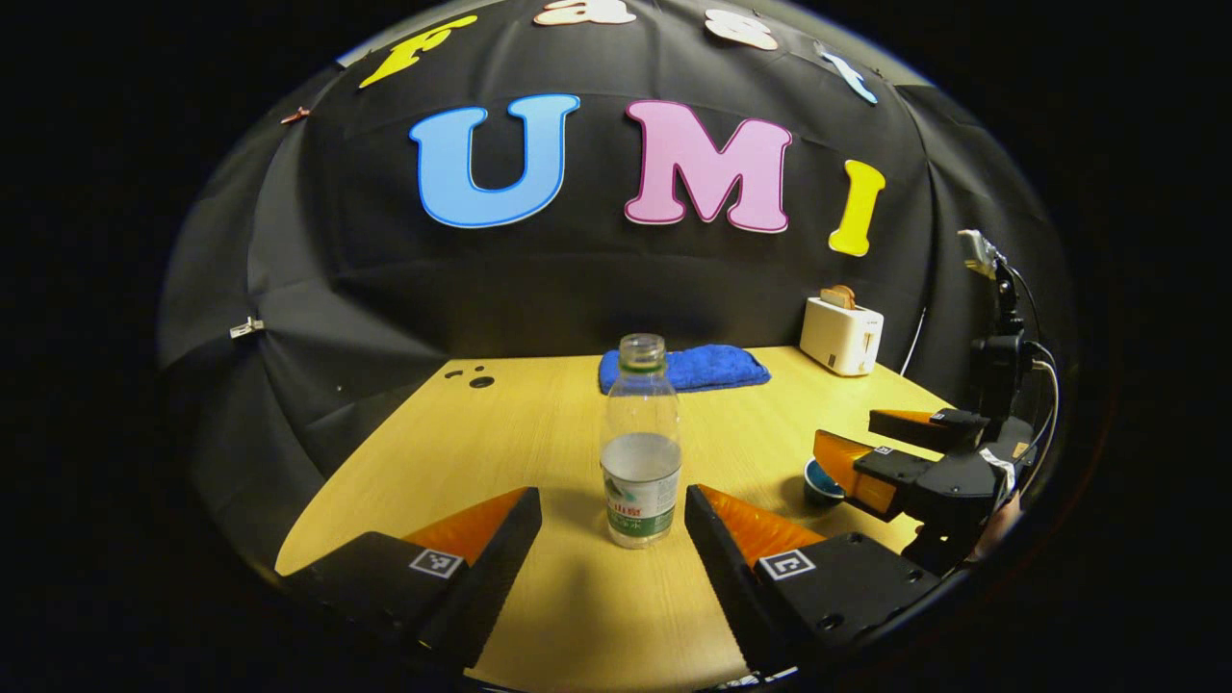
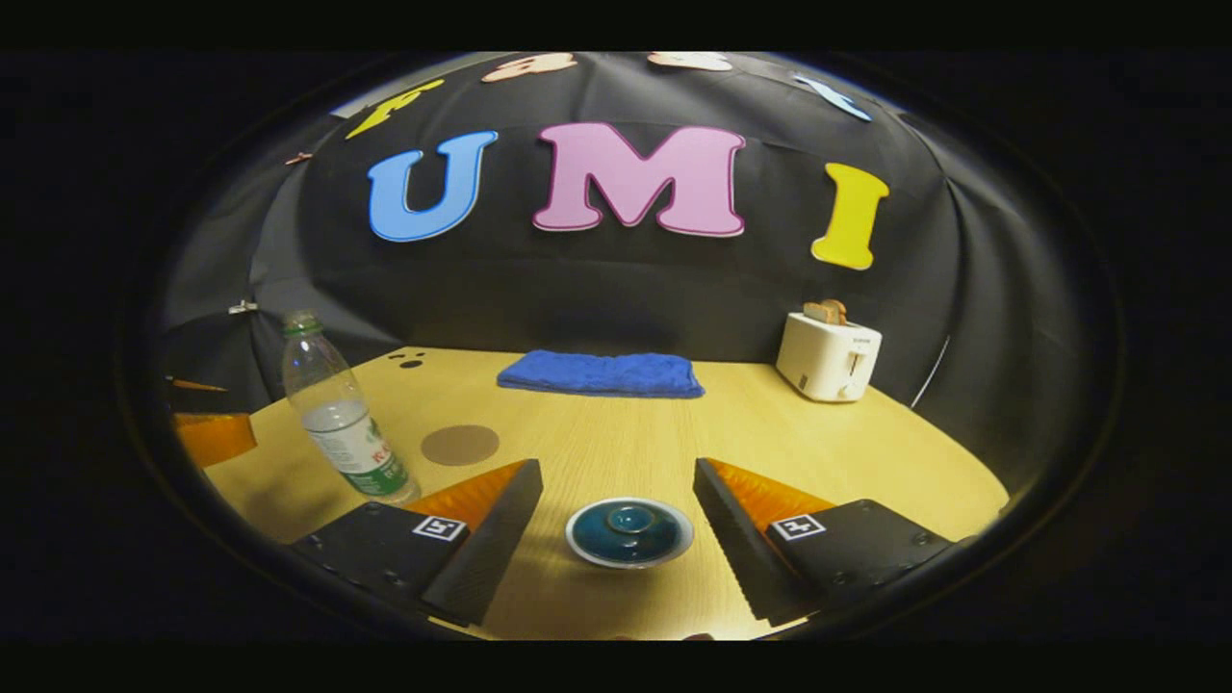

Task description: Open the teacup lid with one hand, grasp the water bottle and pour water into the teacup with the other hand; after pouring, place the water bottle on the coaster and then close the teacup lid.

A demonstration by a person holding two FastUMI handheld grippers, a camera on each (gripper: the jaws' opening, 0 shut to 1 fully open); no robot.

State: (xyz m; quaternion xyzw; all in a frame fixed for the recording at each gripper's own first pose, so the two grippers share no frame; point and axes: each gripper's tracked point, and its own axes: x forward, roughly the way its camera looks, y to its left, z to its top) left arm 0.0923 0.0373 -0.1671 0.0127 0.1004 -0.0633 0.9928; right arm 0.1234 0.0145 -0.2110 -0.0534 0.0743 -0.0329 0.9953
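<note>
Risk lies in closing off-centre: left gripper, jaws wide, brackets the uncapped water bottle just ahead, and right gripper, also wide, straddles the teacup lid, so either could tip.

The left tongs stand spread (nothing between them touched) either side of the uncapped water bottle.

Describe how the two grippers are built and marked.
Each gripper, left and right, has two wedge-shaped fingers on black bolted plates, each plate bearing a square black-and-white tag. In the left gripper view, the right gripper's dark body carries cables and a small mounted device on top.
</note>
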